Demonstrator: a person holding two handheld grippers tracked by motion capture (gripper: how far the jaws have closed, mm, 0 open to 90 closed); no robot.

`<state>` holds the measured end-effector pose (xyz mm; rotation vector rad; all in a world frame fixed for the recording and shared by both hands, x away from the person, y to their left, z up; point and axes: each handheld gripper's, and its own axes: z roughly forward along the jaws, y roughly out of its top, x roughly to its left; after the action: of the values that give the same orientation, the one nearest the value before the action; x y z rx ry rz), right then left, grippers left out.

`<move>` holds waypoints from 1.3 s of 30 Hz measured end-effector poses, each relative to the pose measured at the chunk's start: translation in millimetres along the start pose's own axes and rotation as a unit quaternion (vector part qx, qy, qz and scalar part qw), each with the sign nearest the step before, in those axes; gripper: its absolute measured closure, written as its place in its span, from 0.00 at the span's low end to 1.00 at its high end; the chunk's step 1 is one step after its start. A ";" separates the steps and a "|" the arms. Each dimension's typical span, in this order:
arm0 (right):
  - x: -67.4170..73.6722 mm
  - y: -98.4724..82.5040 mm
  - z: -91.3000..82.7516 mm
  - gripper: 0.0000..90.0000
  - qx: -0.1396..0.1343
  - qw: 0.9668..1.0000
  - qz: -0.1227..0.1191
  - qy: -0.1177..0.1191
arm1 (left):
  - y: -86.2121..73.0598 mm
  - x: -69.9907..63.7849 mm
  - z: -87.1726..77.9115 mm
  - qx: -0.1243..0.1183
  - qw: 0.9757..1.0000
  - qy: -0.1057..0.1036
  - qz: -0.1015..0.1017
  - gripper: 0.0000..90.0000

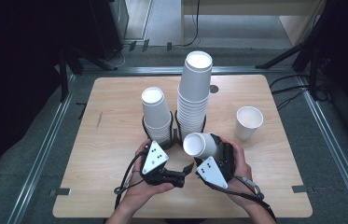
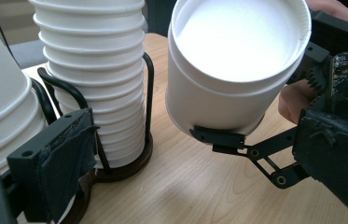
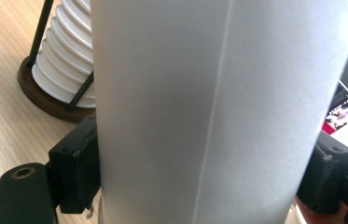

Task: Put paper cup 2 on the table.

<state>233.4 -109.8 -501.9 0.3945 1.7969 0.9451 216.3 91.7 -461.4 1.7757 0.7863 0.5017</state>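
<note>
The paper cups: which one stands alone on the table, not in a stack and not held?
The single cup at the table's right side. It stands upright by itself, mouth up. The other loose cup is tilted and clamped in the right gripper; the rest sit stacked in holders.

- your right gripper [image 1: 204, 145] pinches a tilted paper cup [image 1: 198, 143] between both pads.
- your left gripper [image 1: 164, 140] sits low beside it, knuckles almost meeting.

Held cup [image 1: 198, 144] in front of tall stack [image 1: 194, 95]; lone cup [image 1: 248, 122] right.
</note>
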 end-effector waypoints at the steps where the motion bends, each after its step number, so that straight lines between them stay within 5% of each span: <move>1: 0.6 -0.1 -0.1 0.19 -0.002 1.000 -0.003 0.001 | 0.2 -0.2 0.0 0.001 1.000 -0.002 0.000 0.00; 18: 15.3 7.3 -5.9 0.19 -0.049 0.997 -0.046 0.031 | 1.0 -6.8 0.2 0.005 0.999 -0.029 0.016 0.08; 39: 28.1 6.6 -5.4 0.18 -0.055 0.994 -0.079 0.053 | 0.7 -6.4 1.5 0.020 0.999 -0.035 0.002 0.20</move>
<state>215.6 -89.7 -513.8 0.1325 1.8319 0.9630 213.0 86.0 -461.0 1.8233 0.7488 0.4276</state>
